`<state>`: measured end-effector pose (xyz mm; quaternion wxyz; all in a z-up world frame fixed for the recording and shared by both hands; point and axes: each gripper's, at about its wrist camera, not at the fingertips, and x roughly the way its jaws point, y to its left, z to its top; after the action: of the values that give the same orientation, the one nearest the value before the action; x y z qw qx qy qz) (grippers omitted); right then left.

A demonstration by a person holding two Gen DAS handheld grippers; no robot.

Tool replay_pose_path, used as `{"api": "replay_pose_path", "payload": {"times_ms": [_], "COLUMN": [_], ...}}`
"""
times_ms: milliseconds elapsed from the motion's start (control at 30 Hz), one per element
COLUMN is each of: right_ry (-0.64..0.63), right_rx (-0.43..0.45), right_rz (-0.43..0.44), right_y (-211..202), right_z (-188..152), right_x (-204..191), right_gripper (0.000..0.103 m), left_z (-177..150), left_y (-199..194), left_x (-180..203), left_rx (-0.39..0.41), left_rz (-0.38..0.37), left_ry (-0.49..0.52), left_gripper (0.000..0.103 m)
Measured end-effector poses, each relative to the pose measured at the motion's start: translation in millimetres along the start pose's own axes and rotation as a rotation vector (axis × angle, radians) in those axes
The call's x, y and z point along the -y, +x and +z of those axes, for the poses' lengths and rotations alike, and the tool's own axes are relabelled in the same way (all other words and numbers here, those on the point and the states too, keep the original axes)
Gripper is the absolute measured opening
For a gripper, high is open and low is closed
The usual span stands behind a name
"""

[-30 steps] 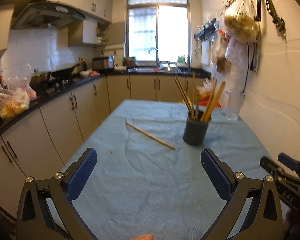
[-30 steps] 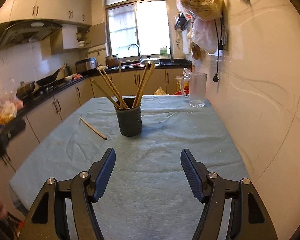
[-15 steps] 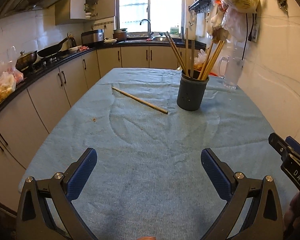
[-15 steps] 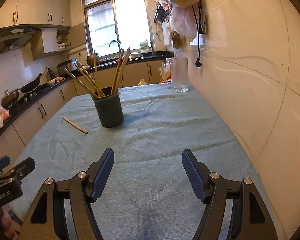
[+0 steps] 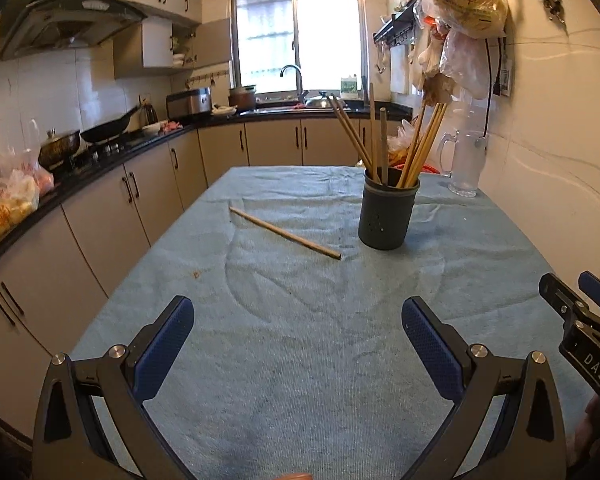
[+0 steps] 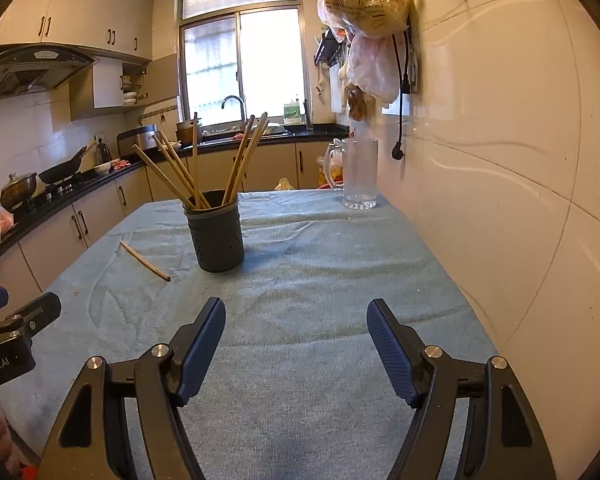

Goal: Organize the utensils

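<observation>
Lying loose mid-table on the blue cloth, left of the dark chopstick holder: one stray chopstick, ungrasped. Sank nearer since a second before; right gripper had just widened, empty; left gripper released too. Pickup pending, probably.

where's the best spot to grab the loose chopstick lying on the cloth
Probably near the middle of the chopstick, from above, jaws across its width. It lies flat on the blue cloth, clear of the holder, with bare cloth both sides for the open left gripper.
</observation>
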<state>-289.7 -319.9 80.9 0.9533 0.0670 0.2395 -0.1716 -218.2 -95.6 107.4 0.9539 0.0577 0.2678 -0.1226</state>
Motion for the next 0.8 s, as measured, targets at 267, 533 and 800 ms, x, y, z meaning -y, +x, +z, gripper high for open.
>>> {"api": "replay_pose_path", "payload": {"times_ms": [267, 533, 800], "right_ry": [-0.002, -0.003, -0.006], "right_rx": [0.077, 0.107, 0.127], "right_rz": [-0.013, -0.013, -0.015], "right_y": [-15, -25, -32], "right_z": [5, 8, 10], "right_x": [3, 3, 2], "right_gripper": [0.079, 0.08, 0.081], "left_z": [4, 8, 10], "left_y": [-16, -32, -41], "left_x": [-1, -1, -5], "left_rx": [0.088, 0.147, 0.163], "left_rz": [0.014, 0.017, -0.008], "left_ry": [0.008, 0.011, -0.014], "left_gripper": [0.103, 0.103, 0.103]}}
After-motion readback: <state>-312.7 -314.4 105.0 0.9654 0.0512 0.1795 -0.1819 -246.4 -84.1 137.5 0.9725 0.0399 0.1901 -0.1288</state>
